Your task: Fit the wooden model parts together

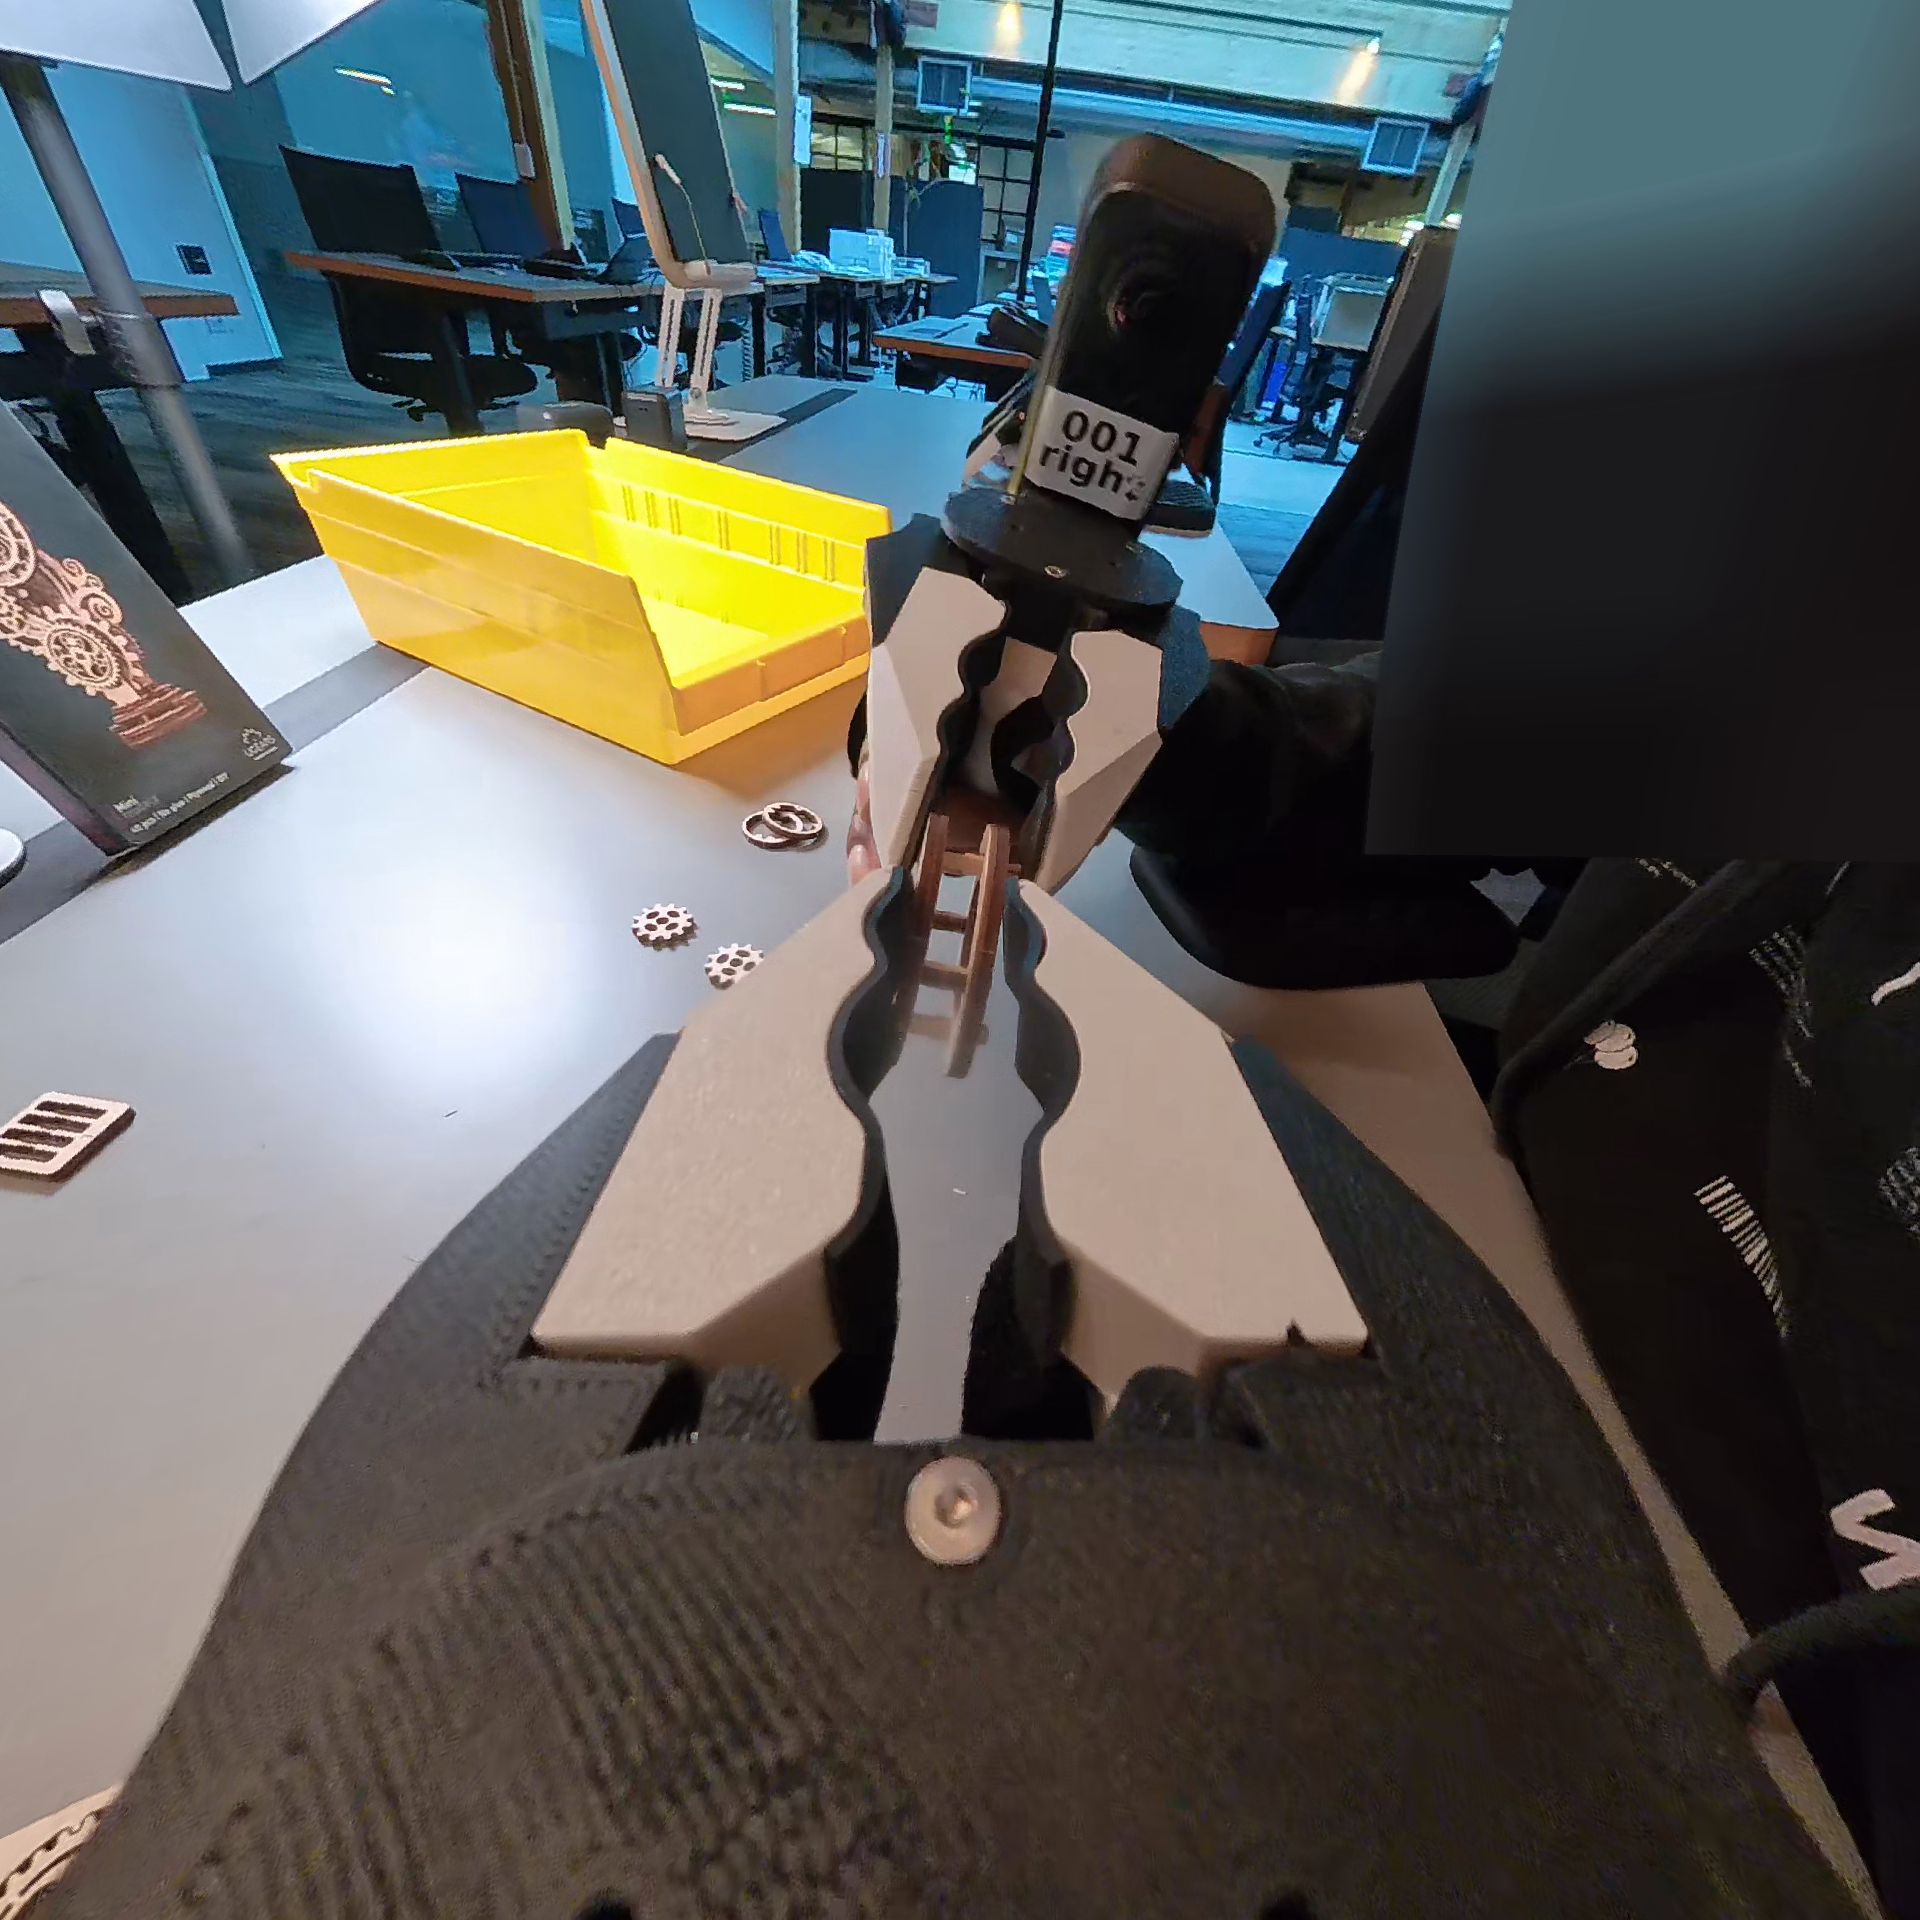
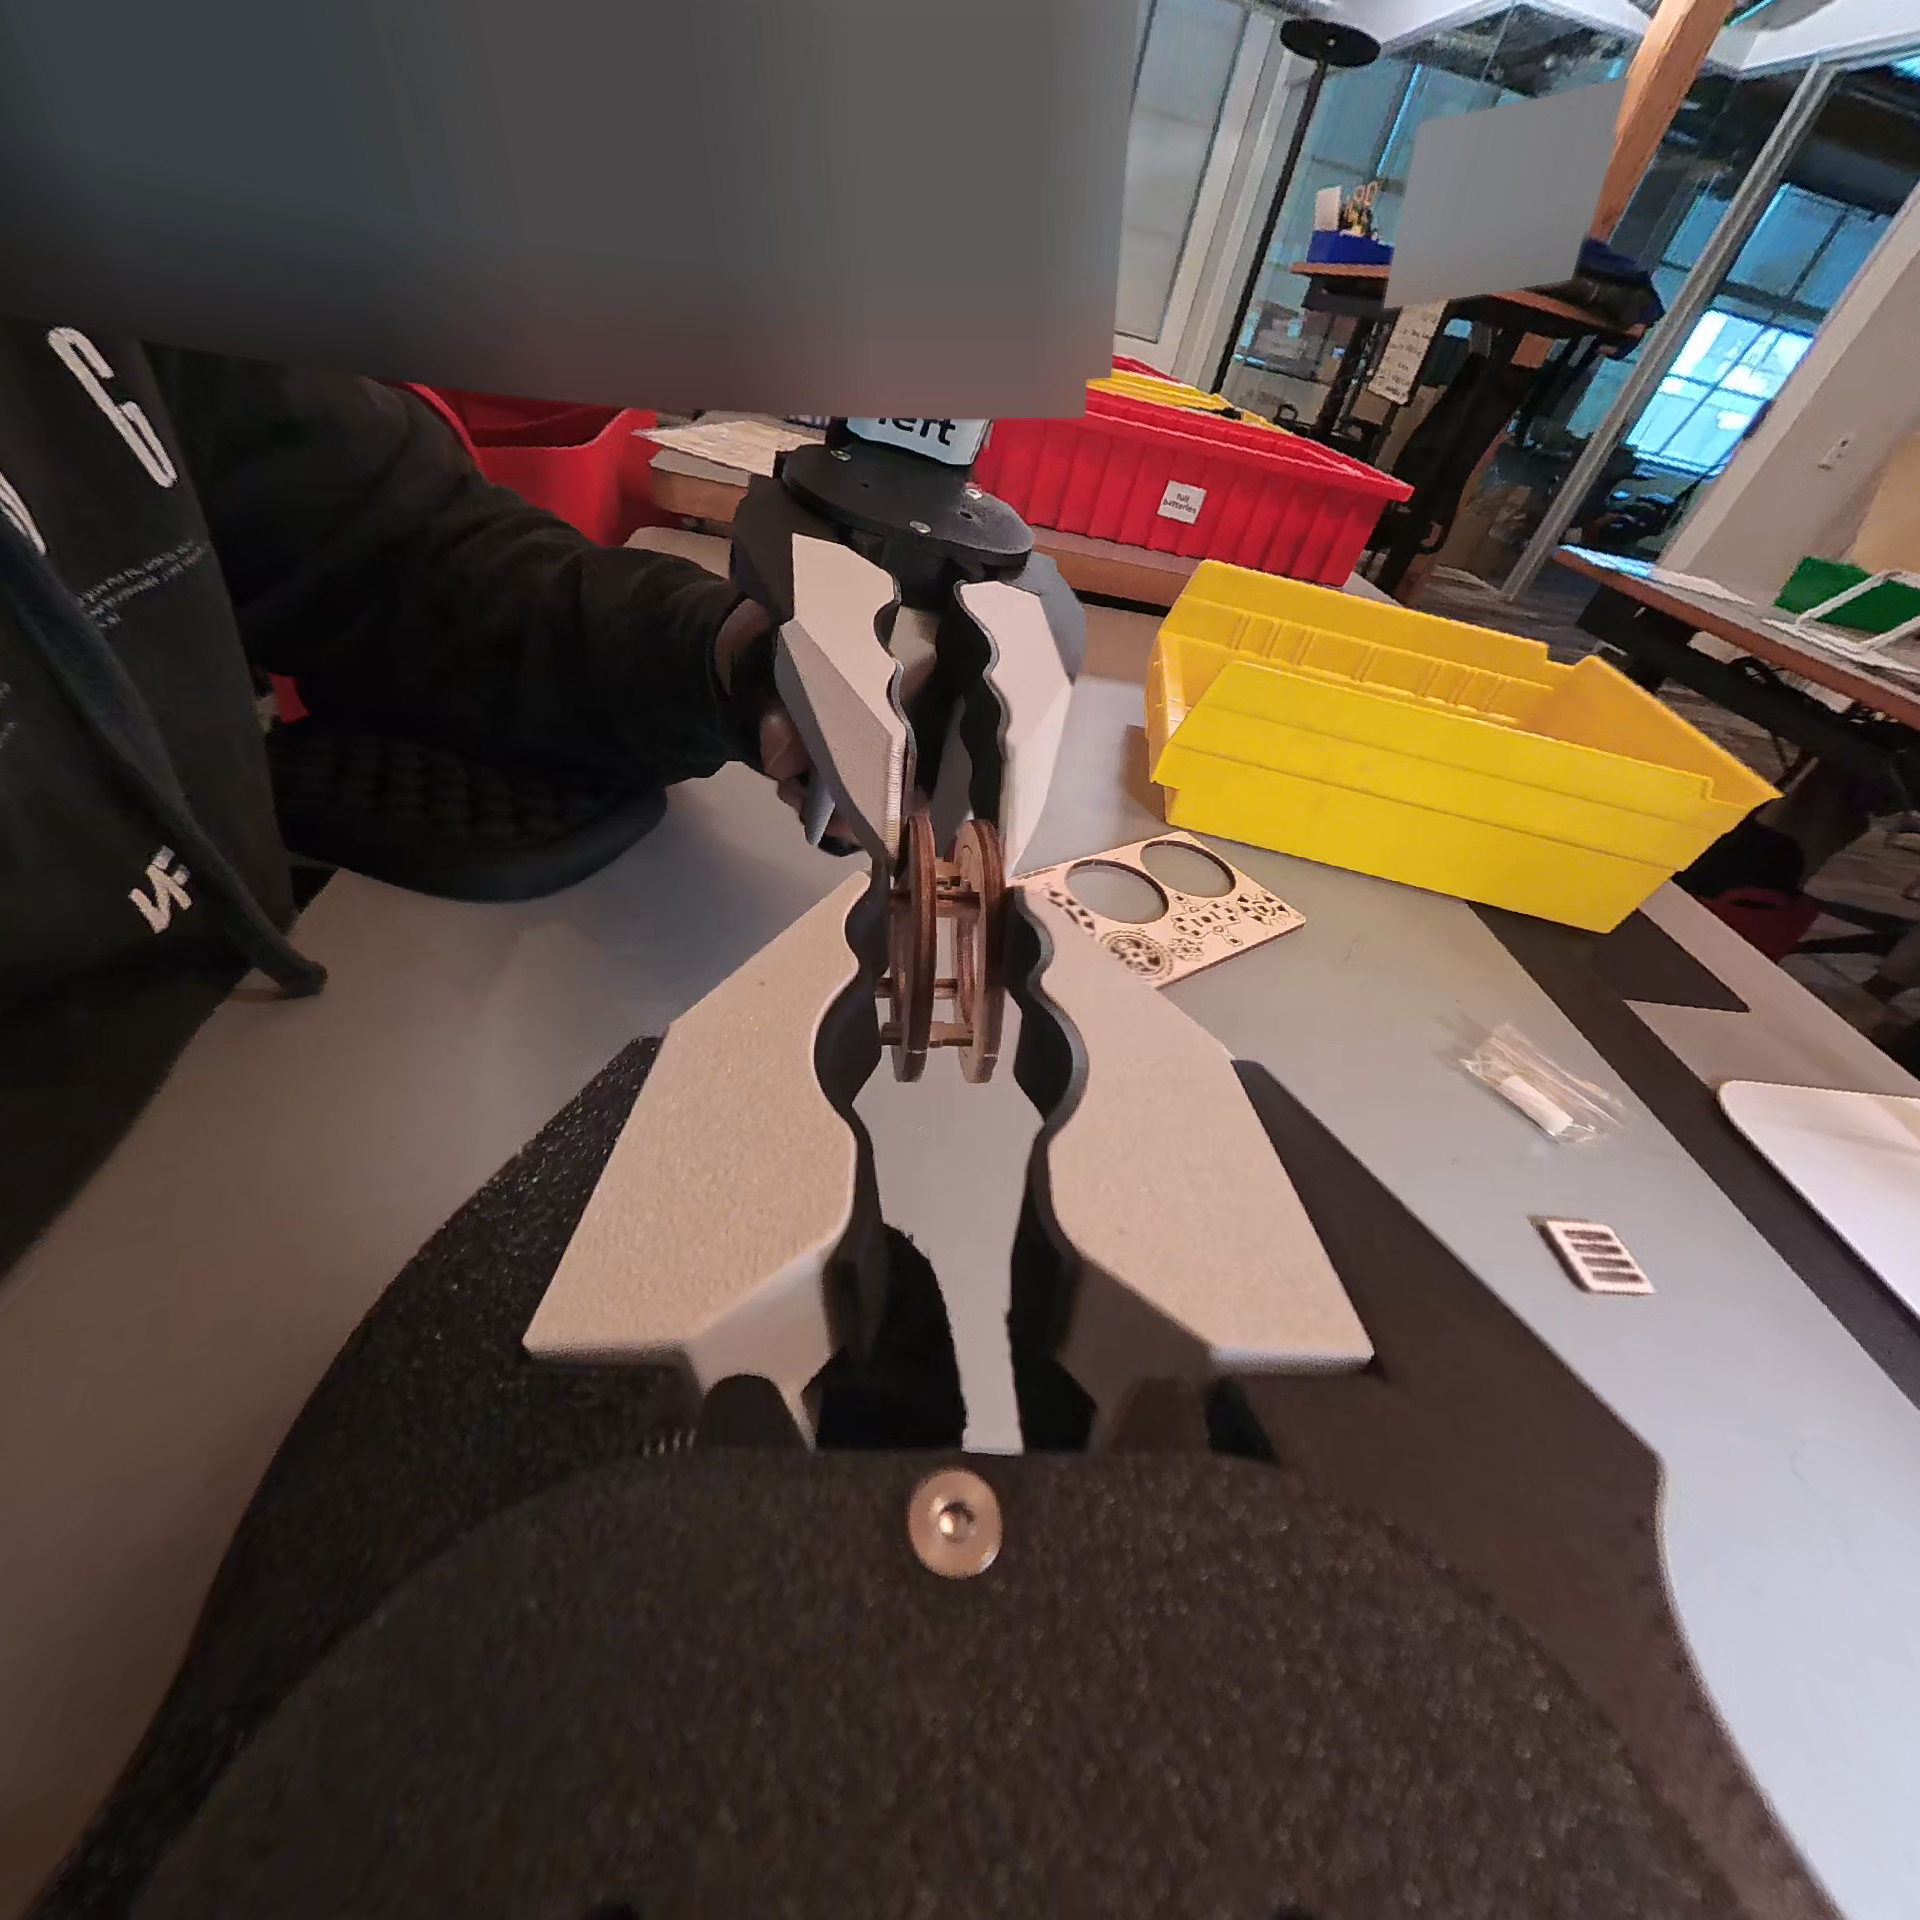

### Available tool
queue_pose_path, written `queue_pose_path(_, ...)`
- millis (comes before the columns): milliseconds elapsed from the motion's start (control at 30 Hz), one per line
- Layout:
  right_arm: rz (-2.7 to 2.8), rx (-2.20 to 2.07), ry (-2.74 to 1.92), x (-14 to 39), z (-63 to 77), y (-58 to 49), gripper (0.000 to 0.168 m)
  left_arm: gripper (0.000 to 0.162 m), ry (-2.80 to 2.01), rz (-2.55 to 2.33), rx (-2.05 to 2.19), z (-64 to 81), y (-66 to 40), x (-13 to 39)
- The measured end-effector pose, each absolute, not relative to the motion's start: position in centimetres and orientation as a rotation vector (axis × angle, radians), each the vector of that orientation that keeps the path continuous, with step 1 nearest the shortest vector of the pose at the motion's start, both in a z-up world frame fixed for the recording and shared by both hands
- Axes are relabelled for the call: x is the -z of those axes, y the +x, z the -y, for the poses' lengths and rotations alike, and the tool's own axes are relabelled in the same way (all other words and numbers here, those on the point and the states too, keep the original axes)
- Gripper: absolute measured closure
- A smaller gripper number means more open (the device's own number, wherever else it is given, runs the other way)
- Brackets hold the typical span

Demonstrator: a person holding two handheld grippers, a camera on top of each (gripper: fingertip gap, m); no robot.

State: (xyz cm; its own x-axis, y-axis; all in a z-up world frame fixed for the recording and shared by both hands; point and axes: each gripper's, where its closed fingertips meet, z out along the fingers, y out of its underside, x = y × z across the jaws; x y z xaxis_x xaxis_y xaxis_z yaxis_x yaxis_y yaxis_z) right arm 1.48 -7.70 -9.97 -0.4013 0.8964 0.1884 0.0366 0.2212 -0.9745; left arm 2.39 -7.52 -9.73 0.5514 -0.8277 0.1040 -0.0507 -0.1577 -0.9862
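In the left wrist view, the left gripper (image 1: 951, 904) was clamped on a wooden wheel (image 1: 958, 940) – two brown discs joined by rungs – held above the grey table (image 1: 364, 987). The right gripper (image 1: 987, 821) faced it and pinched the wheel's far end. Two small gears (image 1: 694, 941), a pair of rings (image 1: 783, 825) and a slotted plate (image 1: 57, 1135) lay on the table, near a yellow bin (image 1: 582, 582).

In the right wrist view, both grippers gripped the wheel (image 2: 943, 951) between them – the right gripper (image 2: 940, 904) from near, the left gripper (image 2: 940, 821) from beyond. A punched-out wooden sheet (image 2: 1164, 914) lay behind.
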Motion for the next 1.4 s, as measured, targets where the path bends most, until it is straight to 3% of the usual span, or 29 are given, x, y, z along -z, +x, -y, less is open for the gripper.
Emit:
queue_pose_path(267, 1.567, -1.359, -0.922, 9.6, 7.1, 1.3, 0.144, 0.147, -1.437, -0.773, 0.779, 7.5, 2.0, 8.9)
queue_pose_path(400, 1.507, -1.573, -1.004, 9.3, 7.0, 1.2, 0.13, 0.147, -1.375, -0.634, 0.903, 7.1, 1.1, 7.6)
queue_pose_path(500, 1.521, -1.607, -1.026, 9.7, 7.1, 1.1, 0.147, 0.147, -1.328, -0.577, 0.988, 7.2, 1.2, 7.0)
queue_pose_path(600, 1.531, -1.574, -1.018, 9.4, 6.8, 1.4, 0.148, 0.147, -1.335, -0.599, 0.98, 7.1, 1.1, 7.4)
queue_pose_path(800, 1.737, -1.121, -1.0, 12.3, 6.2, 1.2, 0.148, 0.124, -1.471, -0.774, 0.773, 6.9, 1.2, 9.6)
queue_pose_path(1000, 1.768, -0.834, -0.835, 12.6, 6.9, 0.7, 0.148, 0.138, -1.51, -0.938, 0.542, 7.0, 2.0, 11.6)
queue_pose_path(1400, 1.69, -1.007, -0.73, 10.2, 8.4, 1.5, 0.148, 0.14, -1.241, -0.984, 0.594, 9.2, 2.6, 8.6)
